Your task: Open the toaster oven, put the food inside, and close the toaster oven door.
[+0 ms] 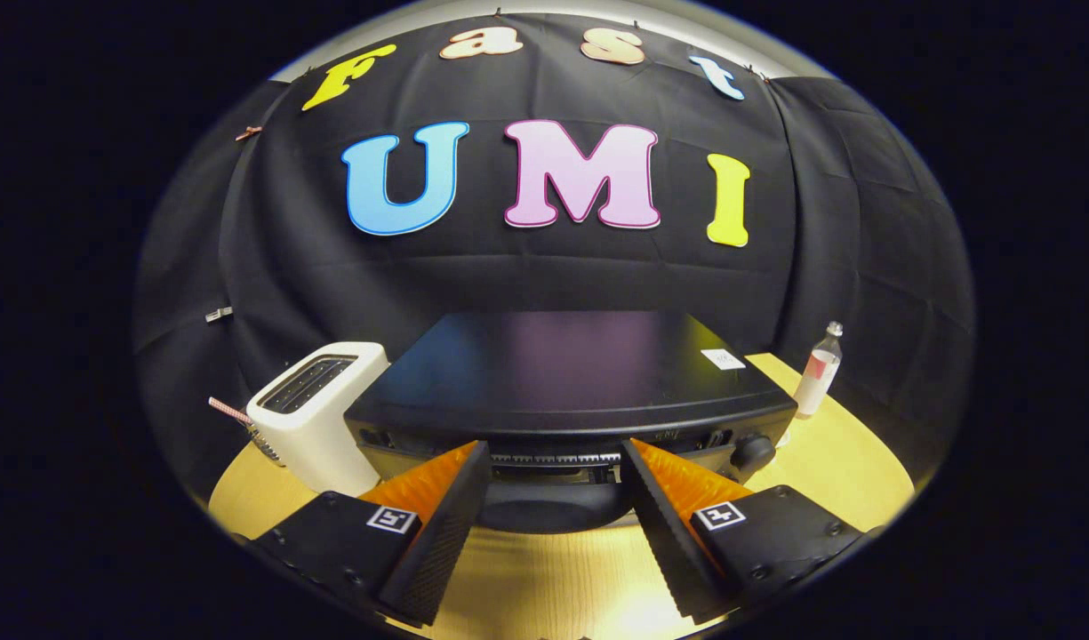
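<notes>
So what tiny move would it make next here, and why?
Probably ease forward and close on the door handle. The gripper is open, its fingers either side of the handle at the front of the black toaster oven, gripping nothing yet, and no food shows.

white toaster point(317, 413), clear bottle point(818, 372), wooden table point(828, 462)
</notes>
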`<state>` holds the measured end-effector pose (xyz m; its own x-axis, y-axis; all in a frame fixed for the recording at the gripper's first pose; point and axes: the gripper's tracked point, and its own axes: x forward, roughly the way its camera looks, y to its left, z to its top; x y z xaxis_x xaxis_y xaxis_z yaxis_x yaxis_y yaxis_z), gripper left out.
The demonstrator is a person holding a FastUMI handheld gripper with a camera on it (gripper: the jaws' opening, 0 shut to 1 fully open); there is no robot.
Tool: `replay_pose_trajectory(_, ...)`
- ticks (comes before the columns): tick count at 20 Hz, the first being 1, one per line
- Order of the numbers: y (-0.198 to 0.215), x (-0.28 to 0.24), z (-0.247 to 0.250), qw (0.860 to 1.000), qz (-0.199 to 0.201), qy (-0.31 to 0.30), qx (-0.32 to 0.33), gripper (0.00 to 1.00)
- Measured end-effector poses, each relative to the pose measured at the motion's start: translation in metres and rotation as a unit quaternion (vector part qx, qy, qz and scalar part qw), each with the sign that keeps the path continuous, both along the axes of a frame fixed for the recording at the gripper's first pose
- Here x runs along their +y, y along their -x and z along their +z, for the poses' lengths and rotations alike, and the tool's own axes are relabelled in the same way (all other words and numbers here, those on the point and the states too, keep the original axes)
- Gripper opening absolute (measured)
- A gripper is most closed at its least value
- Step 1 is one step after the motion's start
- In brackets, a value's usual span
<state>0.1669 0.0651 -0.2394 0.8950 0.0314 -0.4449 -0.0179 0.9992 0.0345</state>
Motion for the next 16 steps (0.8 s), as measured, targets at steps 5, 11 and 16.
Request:
replay_pose_trajectory(5, 0.049, -0.001, -0.016, 1.000, 0.014, 0.011, 0.018, 0.95)
replay_pose_trajectory(11, 0.111, -0.002, -0.068, 0.994, 0.061, 0.034, 0.081, 0.95)
replay_pose_trajectory(16, 0.147, -0.006, -0.090, 0.987, 0.105, 0.022, 0.121, 1.00)
